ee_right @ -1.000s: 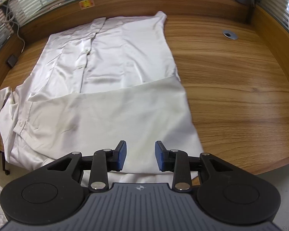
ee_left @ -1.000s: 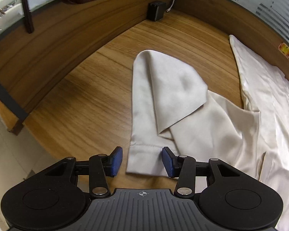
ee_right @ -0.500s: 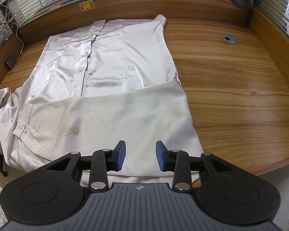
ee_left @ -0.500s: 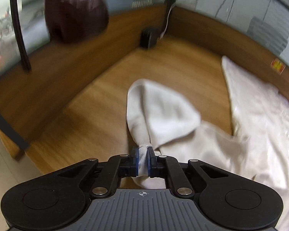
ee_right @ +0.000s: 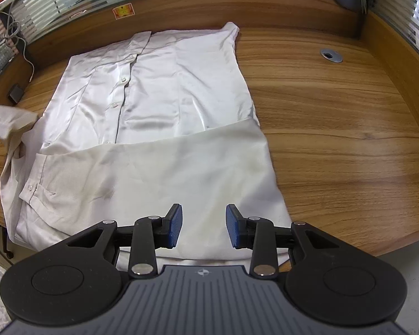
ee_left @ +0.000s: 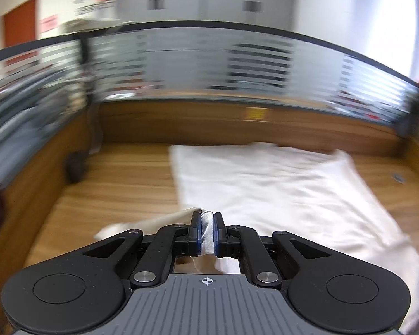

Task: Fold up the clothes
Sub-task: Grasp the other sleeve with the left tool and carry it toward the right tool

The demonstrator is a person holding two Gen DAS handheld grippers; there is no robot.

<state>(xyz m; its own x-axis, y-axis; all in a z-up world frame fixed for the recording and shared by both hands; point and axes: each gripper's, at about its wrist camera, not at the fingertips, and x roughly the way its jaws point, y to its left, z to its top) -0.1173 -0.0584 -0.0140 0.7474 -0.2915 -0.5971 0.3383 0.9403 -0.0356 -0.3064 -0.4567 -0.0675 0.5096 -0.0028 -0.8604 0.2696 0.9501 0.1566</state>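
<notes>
From my left wrist, the change is plain: a second ago my left jaws [ee_left: 206, 233] stood open over the sleeve [ee_left: 207, 231] cuff on the table [ee_left: 120, 178]; now they are clamped on that cuff, a bunched strip of pale cloth pinched between the blue pads, and the view has swung up from the sleeve to look across the shirt [ee_left: 279, 189], blurred with motion. The sleeve trails off to the left beneath the jaws, and the shirt body lies ahead and to the right of them. From my right wrist, little has altered: my right jaws [ee_right: 204, 224] hang parted with nothing between them, just above the shirt's [ee_right: 181, 106] folded near panel, which spreads ahead and to the left. What is new here is the sleeve [ee_right: 8, 121], lifted and blurred at the far left. I judge the sleeve fold has begun: the cuff is secured and wants carrying across onto the shirt body.
</notes>
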